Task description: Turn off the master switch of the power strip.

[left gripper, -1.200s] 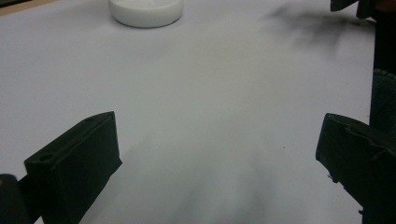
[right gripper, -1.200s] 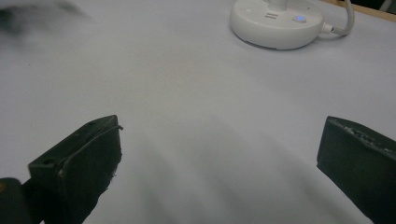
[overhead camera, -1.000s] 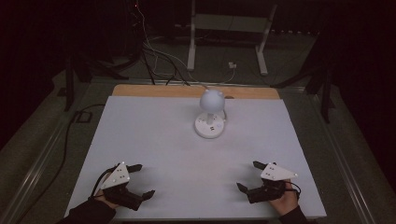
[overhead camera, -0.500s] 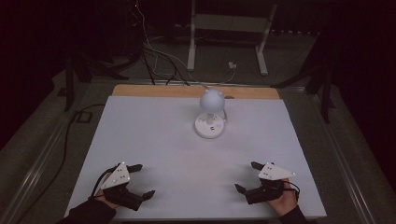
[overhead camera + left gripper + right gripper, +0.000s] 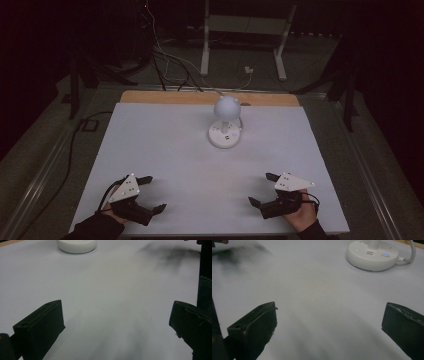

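almost nothing has changed in the last second: the left gripper (image 5: 145, 195) sits at the near left corner of the table (image 5: 165, 140) as before, and the right gripper (image 5: 264, 189) near the near right corner has only drifted a touch toward the near edge. both have their jaws spread wide with nothing between them, which the two gripper views confirm: bare white surface between the black jaws. so the work looks not yet begun; both hands seem to be waiting at rest, well apart from the lamp.

the lamp (image 5: 226, 125) stands toward the far edge, about midway between the left and right edges. it is upright, a round white head on a short stem over a round flat base. in the right gripper view the base (image 5: 373, 255) shows a small blue light and some buttons on top, and a white cord (image 5: 412, 252) leaves it toward the far edge. the left gripper view catches the near rim of the base (image 5: 76, 245).

nothing lies between either gripper and the lamp; the table is bare there. the cord behind the base could snag if the lamp is moved. beyond the far edge are a wooden strip (image 5: 165, 96), loose cables on the floor and a stand's legs, all in dim light.
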Available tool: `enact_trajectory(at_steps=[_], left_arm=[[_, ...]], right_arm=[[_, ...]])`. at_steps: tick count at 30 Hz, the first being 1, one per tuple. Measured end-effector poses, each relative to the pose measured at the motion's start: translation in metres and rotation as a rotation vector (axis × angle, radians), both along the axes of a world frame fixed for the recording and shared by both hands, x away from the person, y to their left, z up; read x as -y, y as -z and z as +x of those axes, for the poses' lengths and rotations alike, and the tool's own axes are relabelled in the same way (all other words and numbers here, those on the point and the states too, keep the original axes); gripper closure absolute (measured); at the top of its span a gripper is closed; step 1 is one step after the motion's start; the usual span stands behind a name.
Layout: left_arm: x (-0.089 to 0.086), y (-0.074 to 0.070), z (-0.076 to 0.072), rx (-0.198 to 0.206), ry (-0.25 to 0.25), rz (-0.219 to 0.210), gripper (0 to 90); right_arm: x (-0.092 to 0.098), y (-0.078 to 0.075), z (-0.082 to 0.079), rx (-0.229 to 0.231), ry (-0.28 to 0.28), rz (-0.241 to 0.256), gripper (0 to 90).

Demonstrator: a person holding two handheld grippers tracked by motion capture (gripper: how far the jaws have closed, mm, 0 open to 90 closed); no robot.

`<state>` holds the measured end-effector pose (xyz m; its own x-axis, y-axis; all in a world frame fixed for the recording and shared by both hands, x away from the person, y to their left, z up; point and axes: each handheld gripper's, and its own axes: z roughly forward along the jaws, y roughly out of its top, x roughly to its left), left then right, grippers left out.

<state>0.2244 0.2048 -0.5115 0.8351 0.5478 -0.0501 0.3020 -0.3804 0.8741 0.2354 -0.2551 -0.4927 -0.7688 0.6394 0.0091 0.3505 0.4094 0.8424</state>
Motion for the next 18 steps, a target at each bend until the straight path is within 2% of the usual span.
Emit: enact_trajectory(at_steps=[6, 12, 18], left_arm=[[0.001, 0.0, -0.001, 0.001, 0.002, -0.002, 0.2], [0.0, 0.0, 0.0, 0.0, 0.001, -0.002, 0.3], [0.0, 0.0, -0.001, 0.001, 0.001, -0.002, 0.3]], right_arm=[[-0.005, -0.005, 0.0, 0.0, -0.014, -0.012, 0.0], [-0.009, -0.013, 0.003, -0.004, -0.026, 0.022, 0.0], [-0.013, -0.02, 0.007, 0.007, -0.023, 0.033, 0.0]])
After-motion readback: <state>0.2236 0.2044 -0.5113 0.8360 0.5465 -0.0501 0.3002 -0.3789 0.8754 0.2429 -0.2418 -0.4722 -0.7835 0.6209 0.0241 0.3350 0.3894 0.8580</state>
